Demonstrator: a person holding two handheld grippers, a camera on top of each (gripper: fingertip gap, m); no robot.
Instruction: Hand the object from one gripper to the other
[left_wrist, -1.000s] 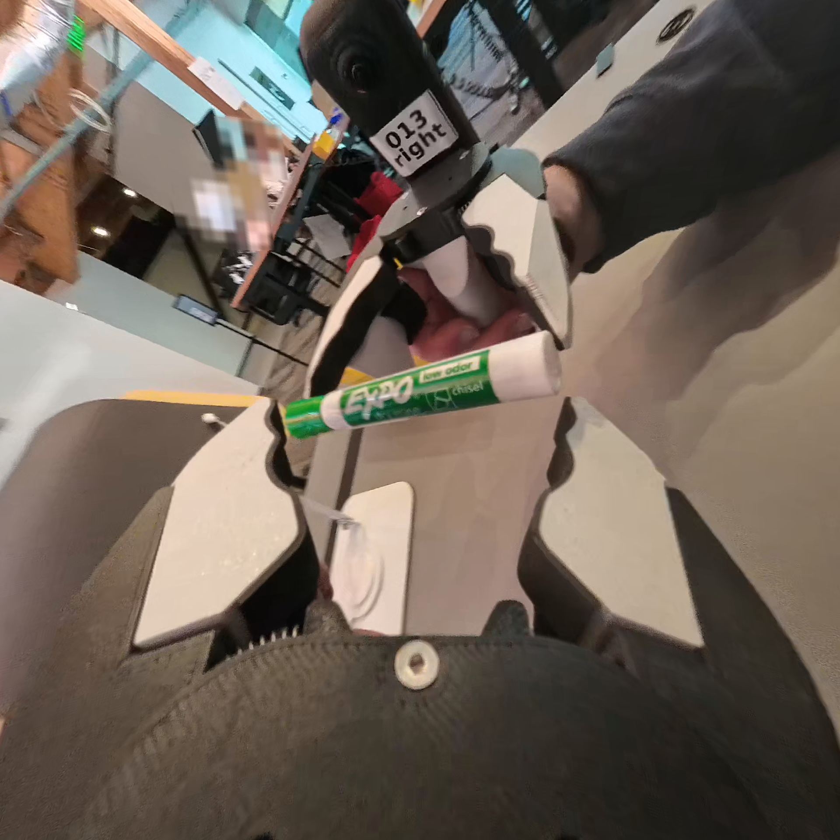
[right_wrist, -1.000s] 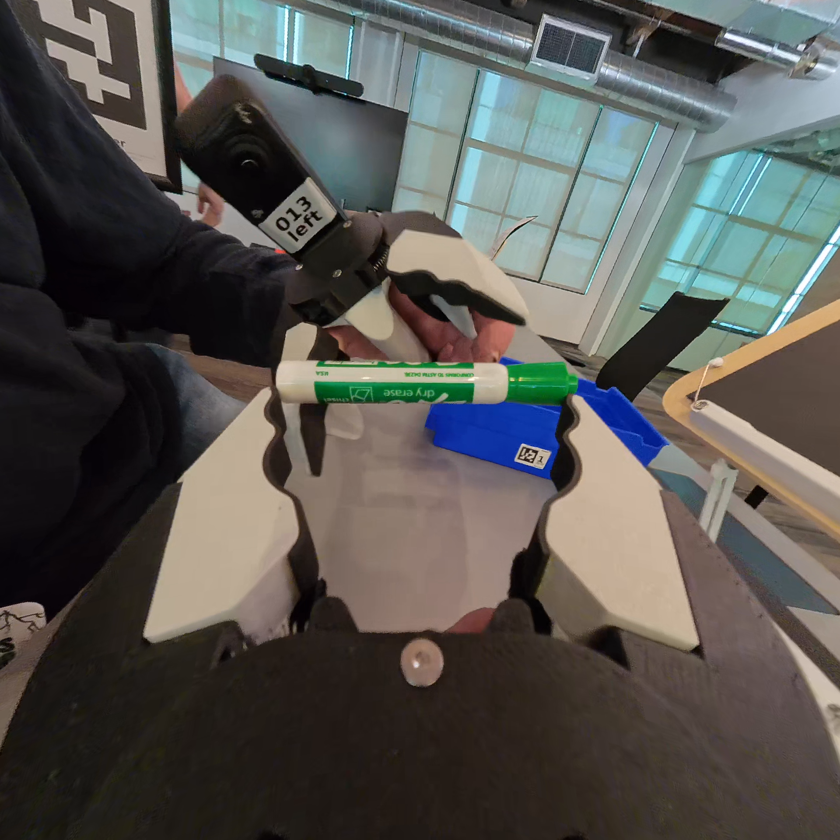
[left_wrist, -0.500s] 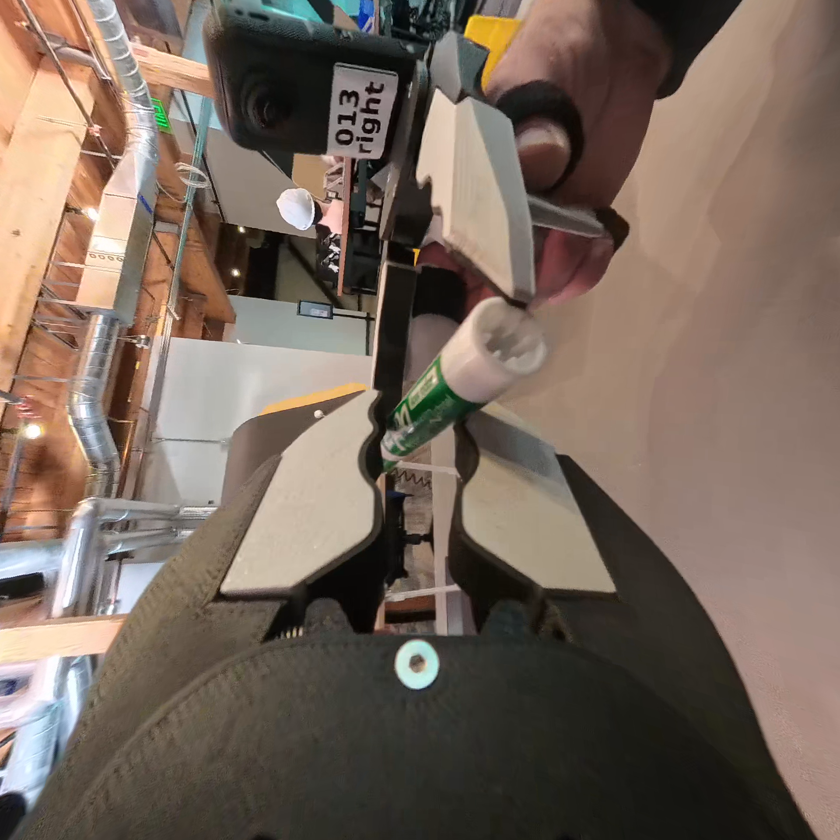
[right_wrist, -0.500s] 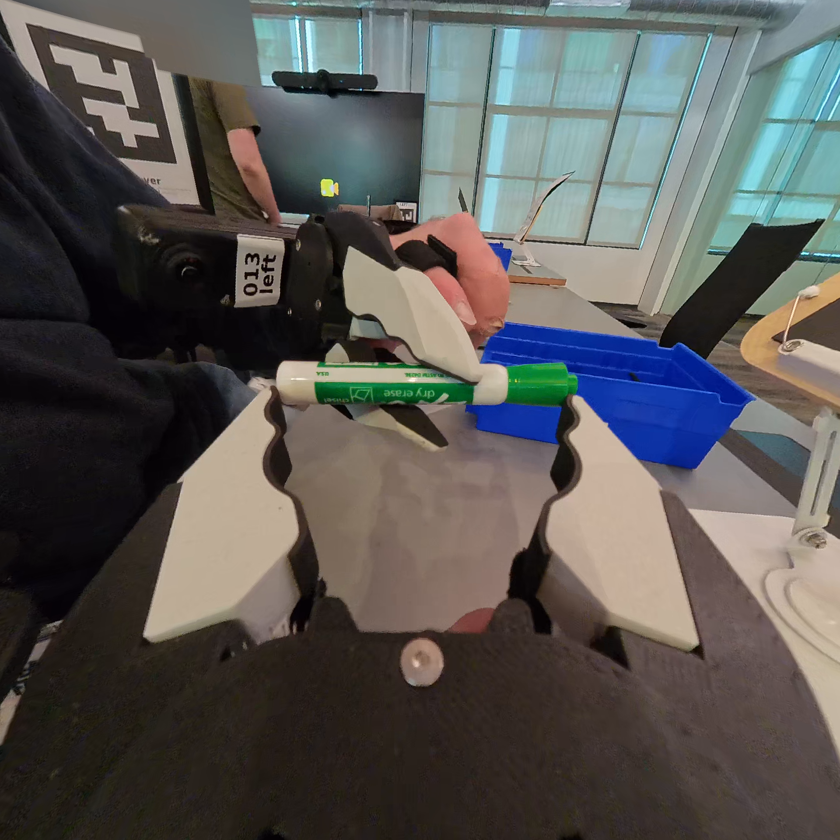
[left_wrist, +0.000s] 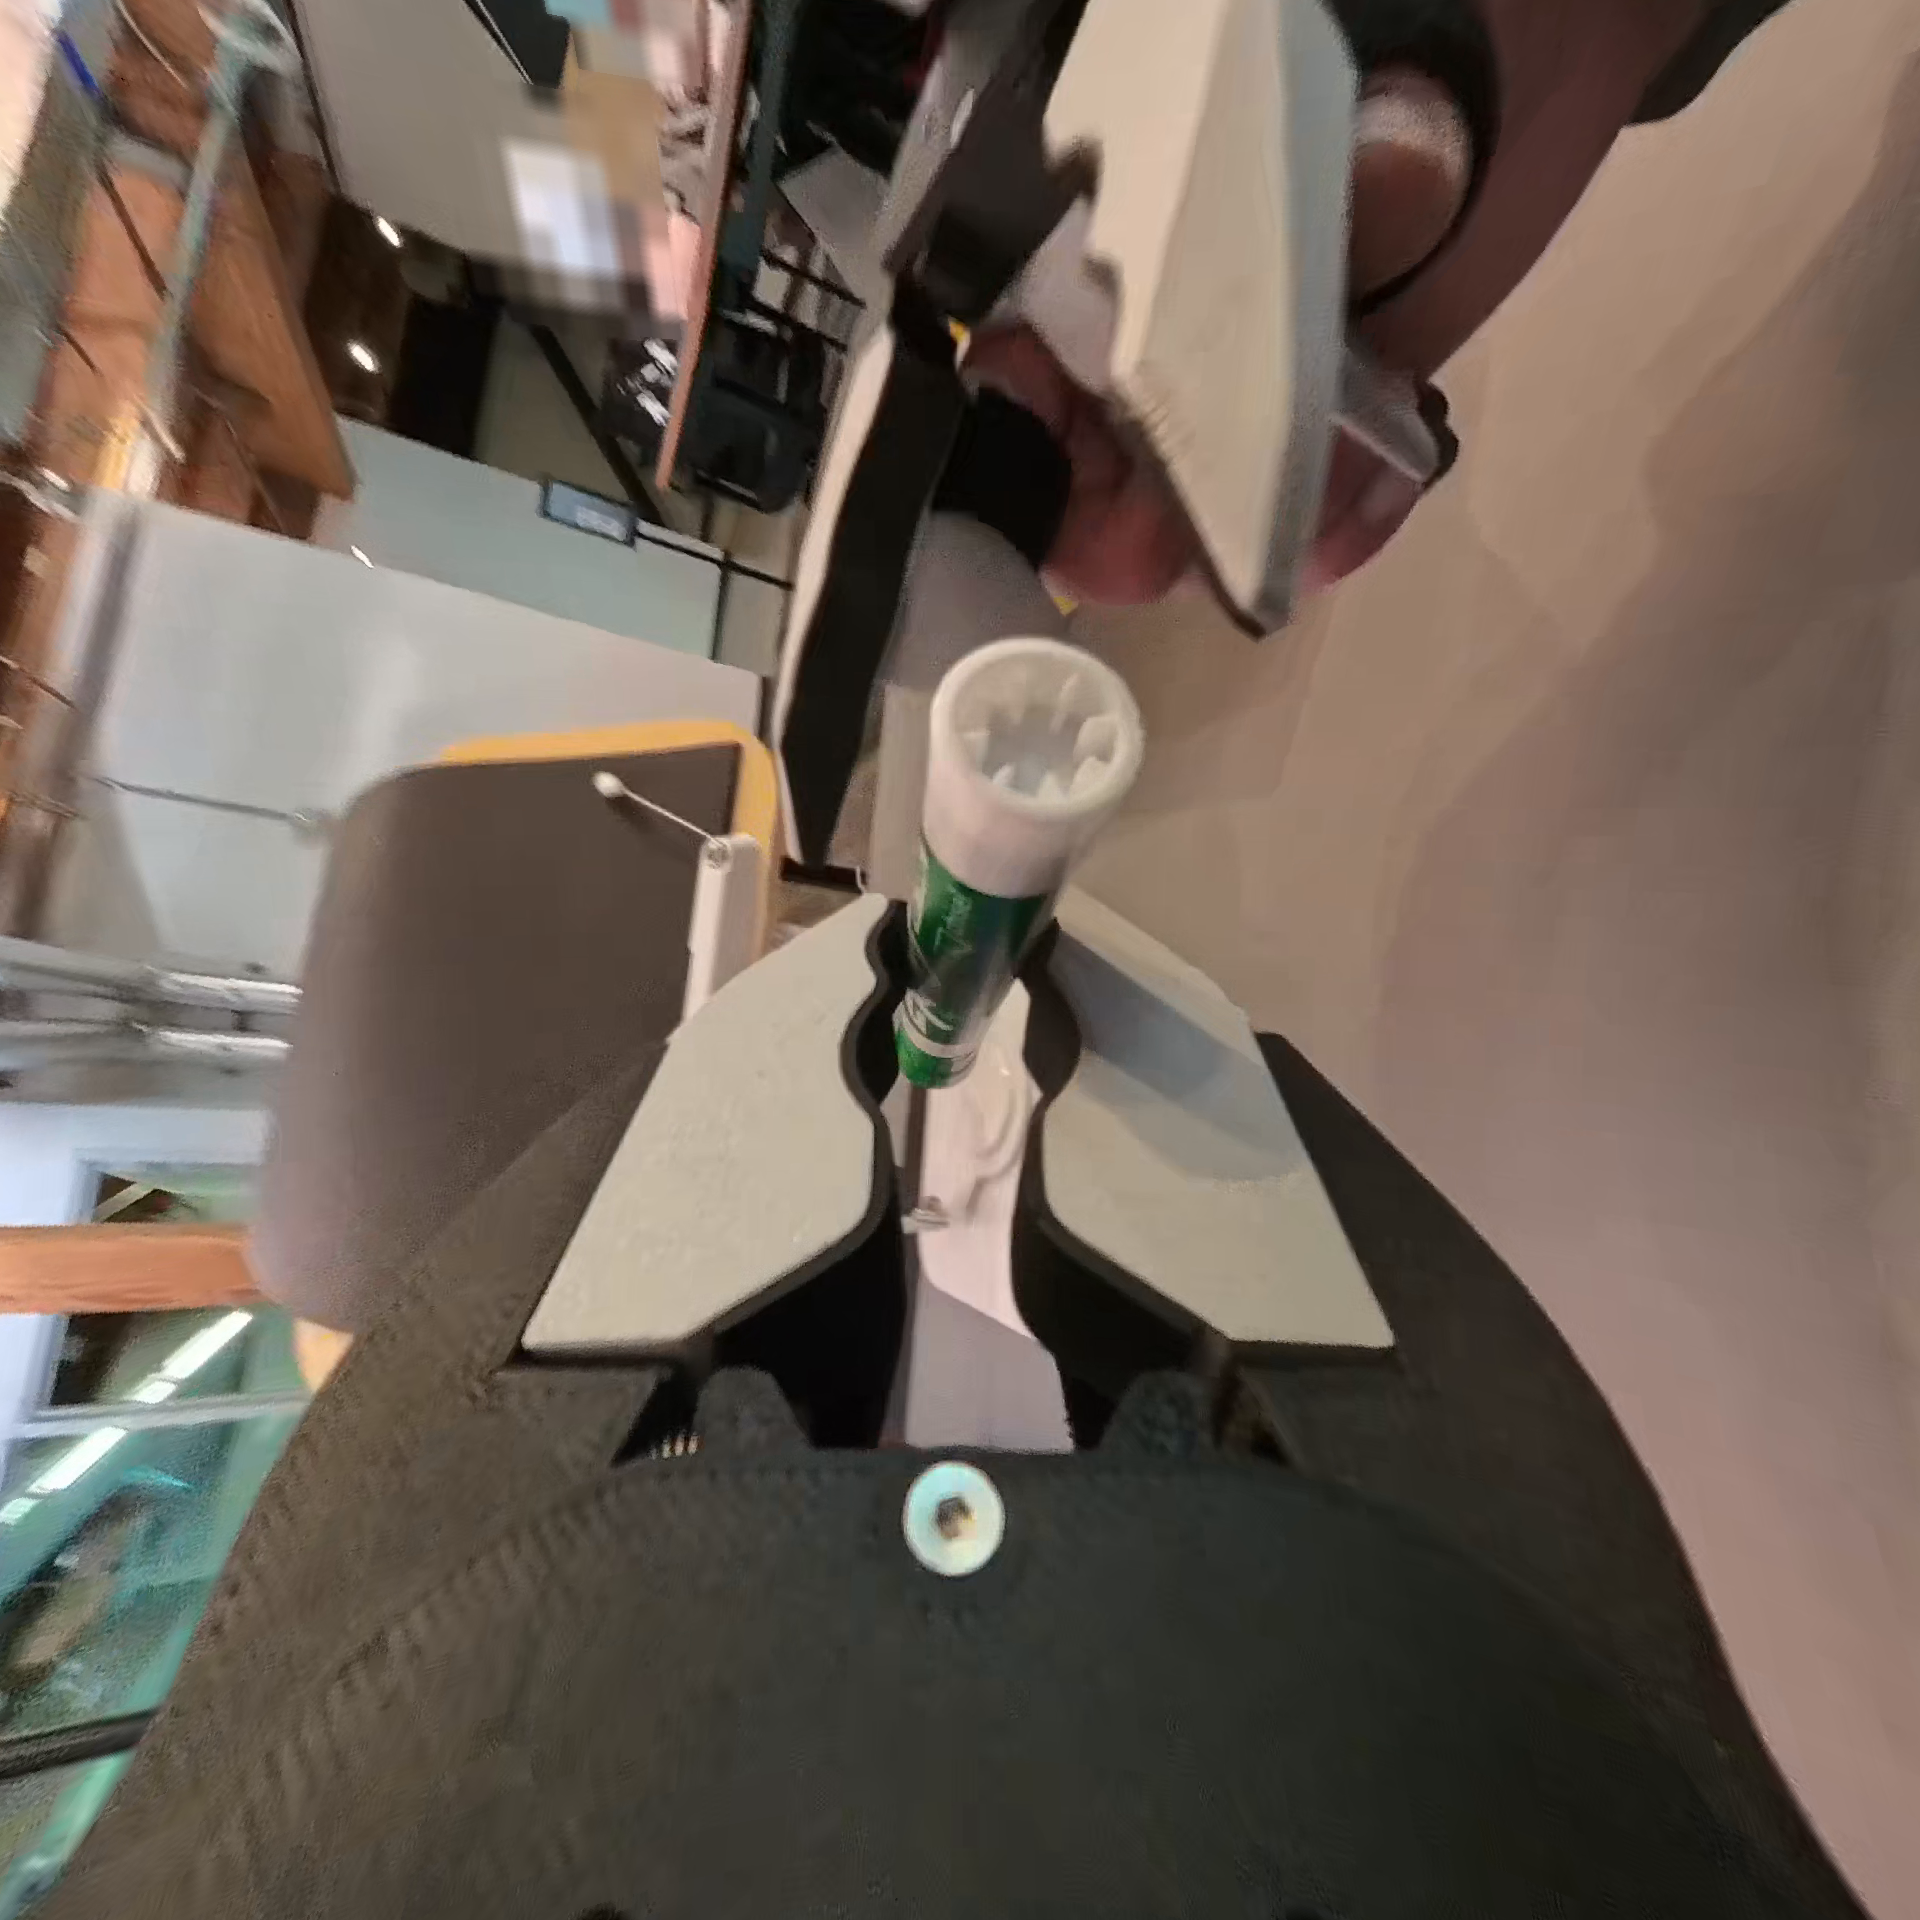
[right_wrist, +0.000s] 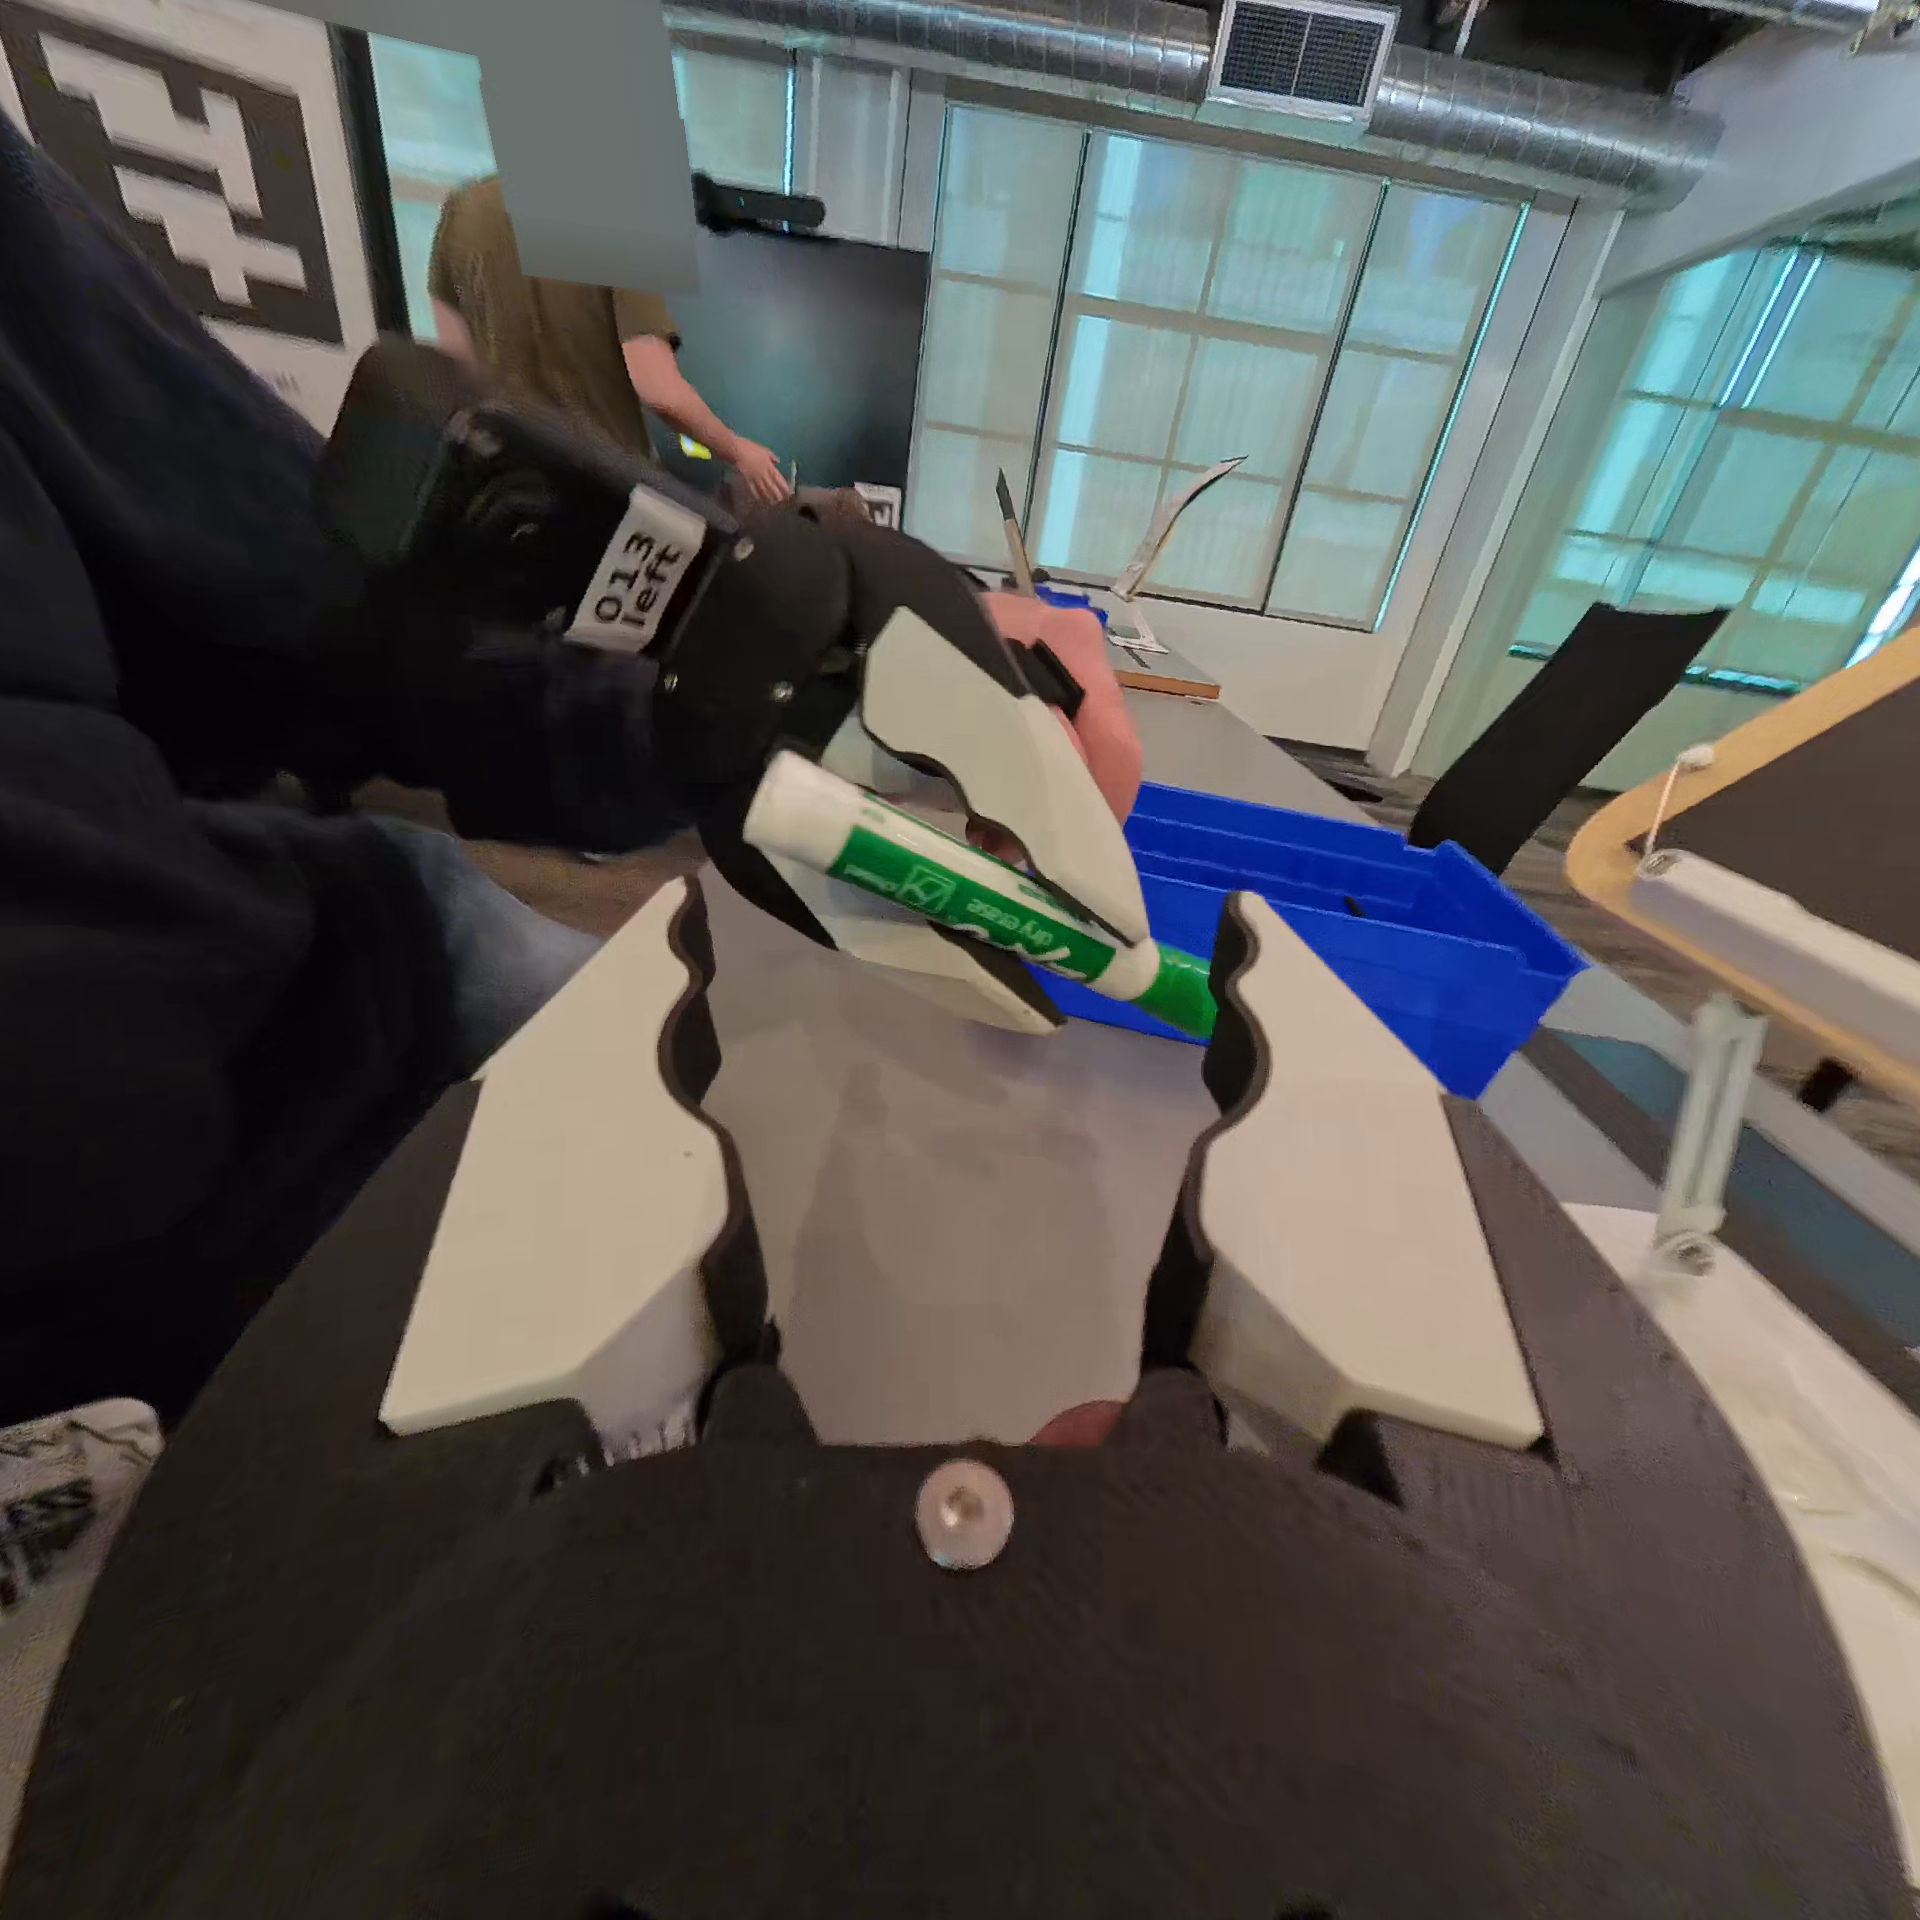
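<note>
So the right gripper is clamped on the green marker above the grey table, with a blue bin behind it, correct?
Not quite: the left gripper is clamped on the green marker, as the right wrist view shows. The right gripper stands open with nothing in it. The grey table and the blue bin are as you say.
</note>
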